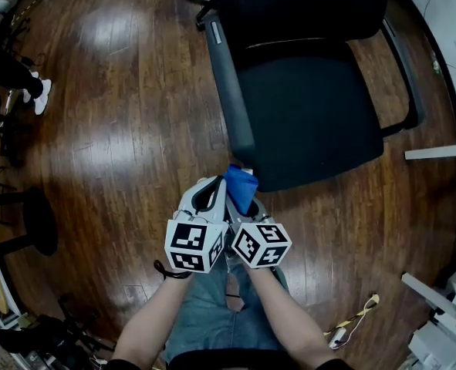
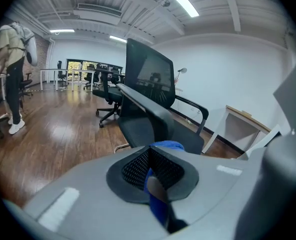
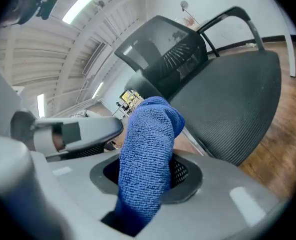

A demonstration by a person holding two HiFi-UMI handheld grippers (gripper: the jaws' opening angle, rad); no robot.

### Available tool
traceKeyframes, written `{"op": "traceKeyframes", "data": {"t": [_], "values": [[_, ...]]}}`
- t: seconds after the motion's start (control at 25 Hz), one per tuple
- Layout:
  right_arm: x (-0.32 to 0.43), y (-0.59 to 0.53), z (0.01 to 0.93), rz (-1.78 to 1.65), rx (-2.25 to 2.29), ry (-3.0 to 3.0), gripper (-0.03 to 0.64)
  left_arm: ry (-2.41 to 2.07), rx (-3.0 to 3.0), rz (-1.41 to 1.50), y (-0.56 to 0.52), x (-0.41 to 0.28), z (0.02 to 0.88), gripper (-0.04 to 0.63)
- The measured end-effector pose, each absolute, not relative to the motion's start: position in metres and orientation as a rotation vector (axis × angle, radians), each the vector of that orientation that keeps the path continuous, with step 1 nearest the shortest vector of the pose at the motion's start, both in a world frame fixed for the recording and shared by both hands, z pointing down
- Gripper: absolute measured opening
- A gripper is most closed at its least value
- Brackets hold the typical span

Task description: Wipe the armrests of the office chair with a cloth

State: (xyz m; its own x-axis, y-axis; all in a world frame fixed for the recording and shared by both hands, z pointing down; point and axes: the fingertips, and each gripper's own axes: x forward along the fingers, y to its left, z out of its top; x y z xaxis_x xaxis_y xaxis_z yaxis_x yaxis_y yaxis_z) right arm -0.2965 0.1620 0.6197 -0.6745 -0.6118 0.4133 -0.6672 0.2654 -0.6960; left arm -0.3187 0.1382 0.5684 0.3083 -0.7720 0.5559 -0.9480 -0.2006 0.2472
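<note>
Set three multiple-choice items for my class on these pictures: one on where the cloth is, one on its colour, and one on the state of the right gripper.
1. Where is the cloth?
A. on the floor
B. on a desk
C. held near the front of the chair

2. What colour is the cloth?
A. red
B. blue
C. white

3. The right gripper is
A. open and empty
B. shut on the cloth
C. lying on the floor

Key:
1 C: the head view shows the cloth held up by the seat's front corner.
2 B: it is blue in all three views.
3 B: the right gripper view shows the cloth pinched between its jaws.
</note>
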Motion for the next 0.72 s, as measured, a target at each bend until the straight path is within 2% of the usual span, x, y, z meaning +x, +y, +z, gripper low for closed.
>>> {"op": "traceKeyframes", "data": {"t": [0.28,0.72], "values": [[-0.278,0.147,0.569,1.415,1.376,-2.546,0.137,-1.519,2.082,0.447,0.140,-0.314,0.528,0.005],[-0.271,0.144,0.593,1.437,1.497,-2.547,0.137,-1.429,2.148,0.546,0.146,-0.296,0.545,0.005]]}}
